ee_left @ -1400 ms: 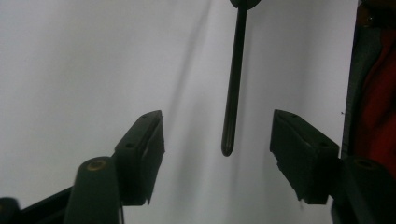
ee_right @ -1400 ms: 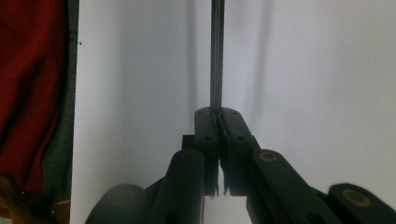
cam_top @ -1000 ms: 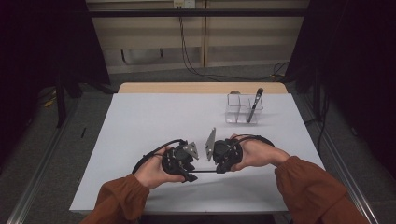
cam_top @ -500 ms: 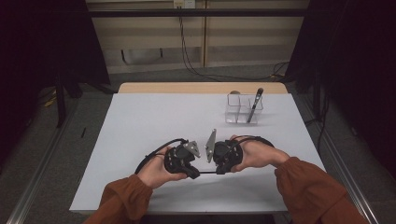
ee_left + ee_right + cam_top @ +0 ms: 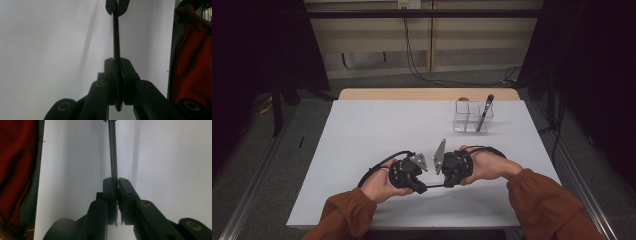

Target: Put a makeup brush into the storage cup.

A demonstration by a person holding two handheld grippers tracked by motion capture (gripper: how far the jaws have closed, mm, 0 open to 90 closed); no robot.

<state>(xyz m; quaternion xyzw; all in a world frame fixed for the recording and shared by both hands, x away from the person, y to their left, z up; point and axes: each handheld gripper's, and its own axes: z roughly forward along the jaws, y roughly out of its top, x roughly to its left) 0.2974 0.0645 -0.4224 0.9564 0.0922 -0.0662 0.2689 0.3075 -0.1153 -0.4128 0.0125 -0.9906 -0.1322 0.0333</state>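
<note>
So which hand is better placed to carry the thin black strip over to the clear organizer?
Right, probably. Both the left gripper and the right gripper are shut on the thin black strip, but the clear organizer with its pen stands on the right gripper's side.

bare table all around, clear organizer far right

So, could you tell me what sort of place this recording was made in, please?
Probably a lab recording station rather than a home or shop. A table with a plain white top stands between dark curtains, loose cables hang down the back wall, and a metal rail runs along the floor.
</note>
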